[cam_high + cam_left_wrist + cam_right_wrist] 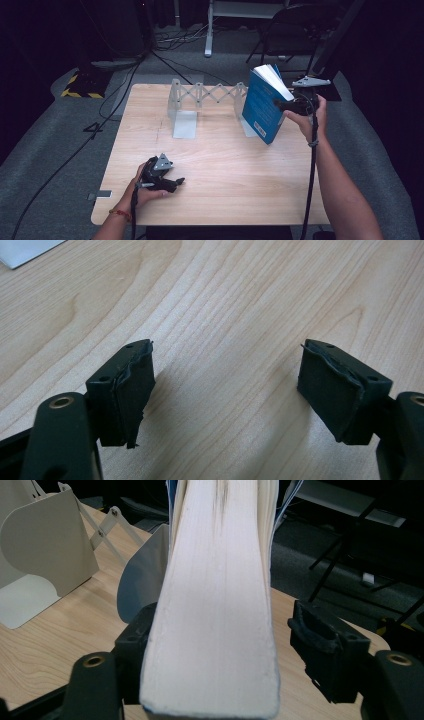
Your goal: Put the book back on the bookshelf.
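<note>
A blue paperback book [262, 107] stands tilted at the table's back right, its lower corner on the wood, leaning by the right plate of a white folding book rack [200, 97]. My right gripper [282, 105] is at its page edge. In the right gripper view the book's pages [215, 605] sit between the jaws of the right gripper [225, 645]. The left jaw lies against the cover, and a clear gap separates the pages from the right pad [320, 640], so the gripper is open. My left gripper [177, 182] rests low at the front left, open [225, 390] over bare wood.
The wooden table [225, 165] has free room in its middle and front. The rack's left plate [45, 545] and right plate [140, 580] stand along the back edge. Cables, a chair and a stand occupy the dark floor behind.
</note>
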